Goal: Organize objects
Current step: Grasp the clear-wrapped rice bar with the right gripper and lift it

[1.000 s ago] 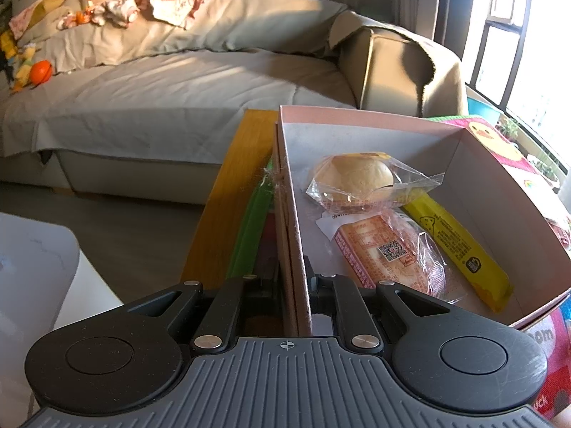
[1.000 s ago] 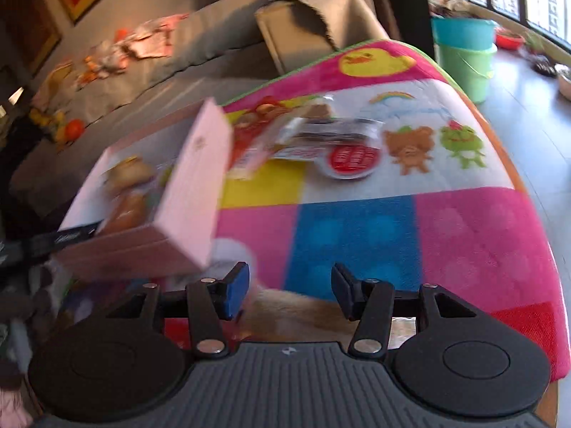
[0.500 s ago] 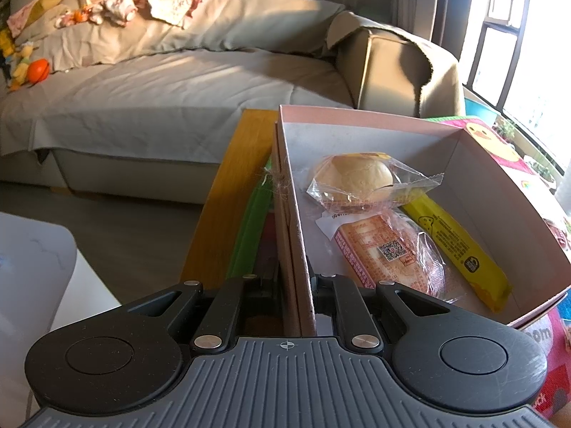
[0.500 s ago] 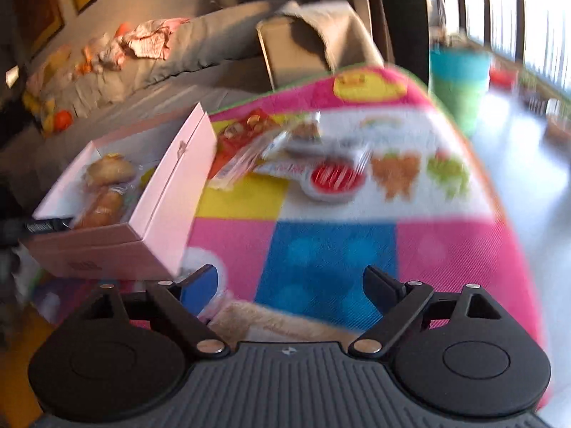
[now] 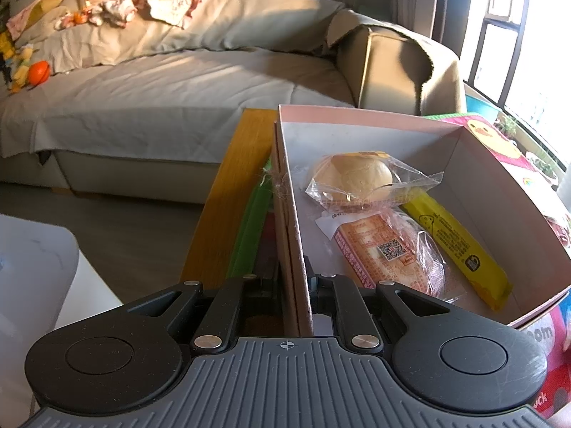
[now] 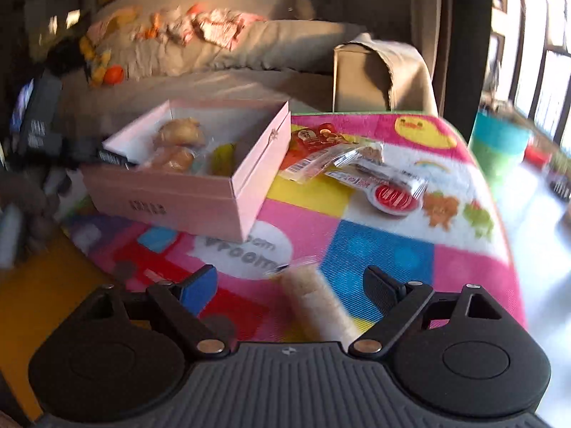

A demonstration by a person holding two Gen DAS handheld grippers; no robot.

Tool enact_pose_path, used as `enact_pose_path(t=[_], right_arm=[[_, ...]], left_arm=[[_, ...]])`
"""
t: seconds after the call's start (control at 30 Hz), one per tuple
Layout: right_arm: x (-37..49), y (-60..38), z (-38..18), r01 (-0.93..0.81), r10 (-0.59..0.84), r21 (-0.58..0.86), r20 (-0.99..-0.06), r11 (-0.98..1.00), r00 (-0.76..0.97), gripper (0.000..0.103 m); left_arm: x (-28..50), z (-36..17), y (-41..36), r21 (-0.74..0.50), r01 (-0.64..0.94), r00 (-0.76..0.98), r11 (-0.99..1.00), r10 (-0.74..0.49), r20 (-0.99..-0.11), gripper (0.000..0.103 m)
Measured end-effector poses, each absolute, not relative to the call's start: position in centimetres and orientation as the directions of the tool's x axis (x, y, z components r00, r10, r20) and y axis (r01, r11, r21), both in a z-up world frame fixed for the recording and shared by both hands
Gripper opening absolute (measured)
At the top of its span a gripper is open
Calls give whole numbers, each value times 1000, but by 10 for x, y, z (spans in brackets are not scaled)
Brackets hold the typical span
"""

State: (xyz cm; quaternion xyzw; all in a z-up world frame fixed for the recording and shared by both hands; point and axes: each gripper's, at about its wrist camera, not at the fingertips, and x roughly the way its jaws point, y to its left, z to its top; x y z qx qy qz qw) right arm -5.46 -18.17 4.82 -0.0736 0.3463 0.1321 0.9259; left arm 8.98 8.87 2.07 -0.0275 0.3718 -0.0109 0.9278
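Tongs [image 5: 294,280] pinch pink cardboard box [image 5: 499,192] wall.

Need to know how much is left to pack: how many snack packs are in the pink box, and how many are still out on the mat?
In the pink box: 3 (wrapped bun, orange pack, yellow bar)
Out on the mat: about 4 (red pouch, clear packet, round red-lidded cup, pale roll by the right gripper); that cluster overlaps and is blurred
Total: about 7
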Motion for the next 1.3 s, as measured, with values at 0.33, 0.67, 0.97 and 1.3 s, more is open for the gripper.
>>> enact_pose_path(t=[0.33, 0.67, 0.97, 1.3], right_arm=[[-49, -185, 36, -315, 217, 13, -749, 949, 625, 56], [-65, -173, 46, -279, 224, 64, -775, 958, 591, 28], [-86, -171, 116, -309, 247, 37, -693, 950, 677, 28], [-47, -154, 245, -329, 334, 93, -454, 940, 826, 28]], left_arm=[[90, 23, 89, -53, 6, 719, 999, -41, -693, 13], [85, 32, 89, -49, 13, 719, 999, -44, -693, 12], [88, 30, 88, -47, 17, 724, 999, -44, -688, 12], [91, 30, 89, -63, 15, 718, 998, -55, -694, 12]])
